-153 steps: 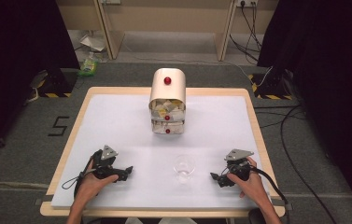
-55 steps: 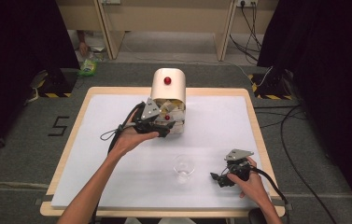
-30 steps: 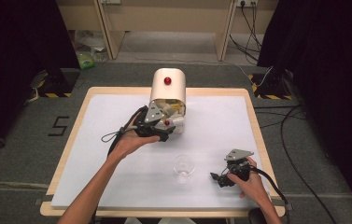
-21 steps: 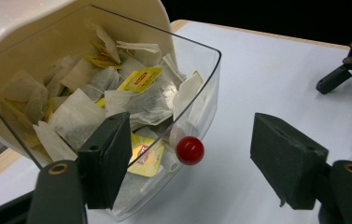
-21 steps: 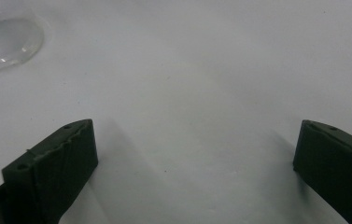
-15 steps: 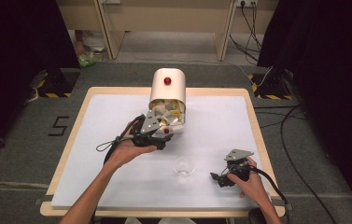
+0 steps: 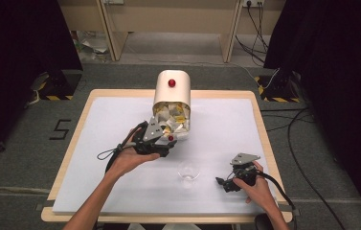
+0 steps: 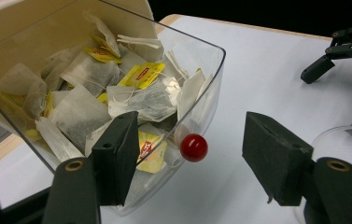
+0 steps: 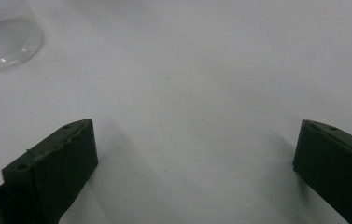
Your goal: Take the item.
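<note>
1. Drawer [image 8: 201, 88] of tea bags is standing pulled out from the dispenser [image 7: 171, 91] at the far middle of the table [image 7: 96, 120]; its red knob [image 8: 193, 147] is sitting between the jaws of the left gripper [image 8: 190, 154], untouched.
2. Left gripper's jaws have just been closing but are staying apart, with clear gaps on both sides of the knob, so nothing is being gripped.
3. Doing this step well is meaning centring the knob between the pads before squeezing; it is lying nearer the left pad, so a small sideways shift looks wise.
4. Pads should be meeting the knob squarely, since a round knob is likely to be slipping out of a skewed pinch.
5. Tea bags [image 8: 136, 100] are piling up to the clear front wall, possibly over it; any push or pull should be kept level and slow.
6. Cup [image 7: 188, 172] is standing nearby on the table, just beside the gripper in the left gripper view.
7. Right gripper [image 7: 230, 183] is resting on the table near the right edge, jaws wide apart and empty.
</note>
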`<state>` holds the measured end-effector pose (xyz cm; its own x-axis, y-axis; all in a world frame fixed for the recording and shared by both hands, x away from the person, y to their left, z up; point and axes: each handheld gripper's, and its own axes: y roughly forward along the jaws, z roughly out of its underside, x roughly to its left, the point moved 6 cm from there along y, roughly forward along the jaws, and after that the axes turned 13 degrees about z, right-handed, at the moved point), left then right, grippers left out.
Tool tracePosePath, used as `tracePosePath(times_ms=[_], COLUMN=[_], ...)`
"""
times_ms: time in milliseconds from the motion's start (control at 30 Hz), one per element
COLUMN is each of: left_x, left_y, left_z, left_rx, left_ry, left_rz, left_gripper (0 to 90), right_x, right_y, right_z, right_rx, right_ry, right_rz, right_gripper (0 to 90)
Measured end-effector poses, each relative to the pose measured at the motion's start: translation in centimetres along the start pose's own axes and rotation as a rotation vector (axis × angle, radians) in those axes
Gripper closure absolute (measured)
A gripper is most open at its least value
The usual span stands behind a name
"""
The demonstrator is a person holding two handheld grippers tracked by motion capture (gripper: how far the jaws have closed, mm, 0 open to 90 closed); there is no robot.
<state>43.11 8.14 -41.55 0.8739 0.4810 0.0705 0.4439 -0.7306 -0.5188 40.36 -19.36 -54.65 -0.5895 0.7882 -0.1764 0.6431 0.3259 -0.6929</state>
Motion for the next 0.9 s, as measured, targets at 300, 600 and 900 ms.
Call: tracePosePath(times_ms=[300,600,900], left_x=[-0.6,-1.1,-1.7], left_y=[-0.4,-0.6,-0.7], left_z=[0.1,0.4,0.7], left_rx=[0.011,0.014,0.03], left_ry=[0.012,0.019,0.018], left_rz=[-0.001,-0.006,0.003], left_gripper=[36.1,36.5,36.6], right_x=[0.0,0.0,0.0], right_y=[0.0,0.0,0.0], right_z=[0.0,0.0,0.0], right_rx=[0.0,-0.001,0.0], right_ry=[-0.001,-0.001,0.0], right_rz=[0.0,0.0,0.0], right_gripper=[0.3,0.3,0.3])
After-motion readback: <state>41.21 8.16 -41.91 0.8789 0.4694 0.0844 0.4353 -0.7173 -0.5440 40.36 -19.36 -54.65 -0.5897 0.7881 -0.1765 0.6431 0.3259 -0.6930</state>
